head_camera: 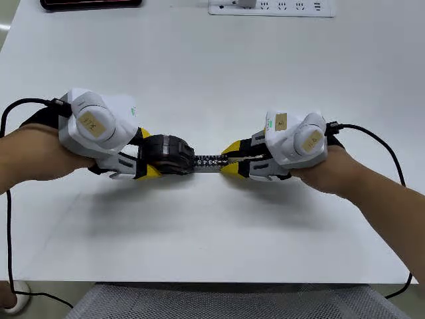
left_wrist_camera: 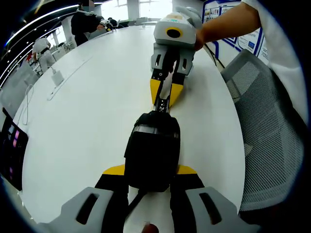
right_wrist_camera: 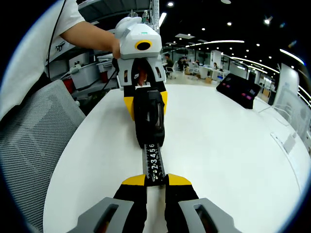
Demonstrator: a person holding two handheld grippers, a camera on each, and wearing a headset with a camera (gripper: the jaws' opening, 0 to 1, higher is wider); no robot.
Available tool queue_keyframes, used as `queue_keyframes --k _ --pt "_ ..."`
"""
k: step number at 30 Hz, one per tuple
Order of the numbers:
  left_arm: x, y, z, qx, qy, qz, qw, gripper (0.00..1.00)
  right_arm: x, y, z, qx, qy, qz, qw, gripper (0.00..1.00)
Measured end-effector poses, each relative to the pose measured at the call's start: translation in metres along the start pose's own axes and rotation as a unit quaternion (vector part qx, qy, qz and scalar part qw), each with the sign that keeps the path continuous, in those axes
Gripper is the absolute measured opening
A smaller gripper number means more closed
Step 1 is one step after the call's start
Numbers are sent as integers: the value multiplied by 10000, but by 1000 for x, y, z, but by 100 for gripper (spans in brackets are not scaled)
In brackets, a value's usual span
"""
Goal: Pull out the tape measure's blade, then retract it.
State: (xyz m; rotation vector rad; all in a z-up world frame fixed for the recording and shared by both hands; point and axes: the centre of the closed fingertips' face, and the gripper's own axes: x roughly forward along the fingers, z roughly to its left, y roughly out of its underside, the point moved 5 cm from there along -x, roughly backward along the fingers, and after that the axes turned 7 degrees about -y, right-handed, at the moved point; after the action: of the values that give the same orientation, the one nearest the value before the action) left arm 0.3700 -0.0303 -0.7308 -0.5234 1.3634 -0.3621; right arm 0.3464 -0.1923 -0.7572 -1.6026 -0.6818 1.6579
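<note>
Closest in the head view is a grey mesh chair [head_camera: 219, 302], tucked against the near edge of a white tabletop [head_camera: 212, 80]. Just beyond that edge, about midway along it, a black tape measure [head_camera: 167, 154] sits low over the surface; whether it touches cannot be told. The left tool [head_camera: 149, 153] has its yellow-tipped jaws closed on the case from both sides. A short length of blade [head_camera: 209, 161], with white numbers on black, runs from the case to the right tool [head_camera: 231, 158], whose jaws are pressed together on the blade's end. A hand grips each tool. A white power strip [head_camera: 269, 6] lies along the far edge.

In the left gripper view, the case [left_wrist_camera: 153, 150] is wedged between that tool's own jaws, and the right tool [left_wrist_camera: 165, 97] faces it from just beyond.

In the right gripper view, the blade [right_wrist_camera: 153, 160] leads straight out from between nearly touching jaws, showing the numbers 2 to 6, to the case [right_wrist_camera: 149, 116], which the left tool [right_wrist_camera: 146, 104] clamps from the far side.
</note>
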Motion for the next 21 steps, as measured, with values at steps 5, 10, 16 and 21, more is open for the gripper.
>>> queue_keyframes --k 5,10,16,21 --pt "0 0 0 -4 -2 -1 10000 27 -4 2 0 -17 -2 41 10000 9" --pt "0 0 0 1 -3 -14 10000 27 -8 5 0 -71 4 104 9999 9" --pt "0 -1 0 -3 1 -18 10000 27 -15 10 -1 -64 8 185 9998 9" --pt "0 -1 0 2 0 -17 10000 27 -19 15 -2 -51 4 234 9997 9"
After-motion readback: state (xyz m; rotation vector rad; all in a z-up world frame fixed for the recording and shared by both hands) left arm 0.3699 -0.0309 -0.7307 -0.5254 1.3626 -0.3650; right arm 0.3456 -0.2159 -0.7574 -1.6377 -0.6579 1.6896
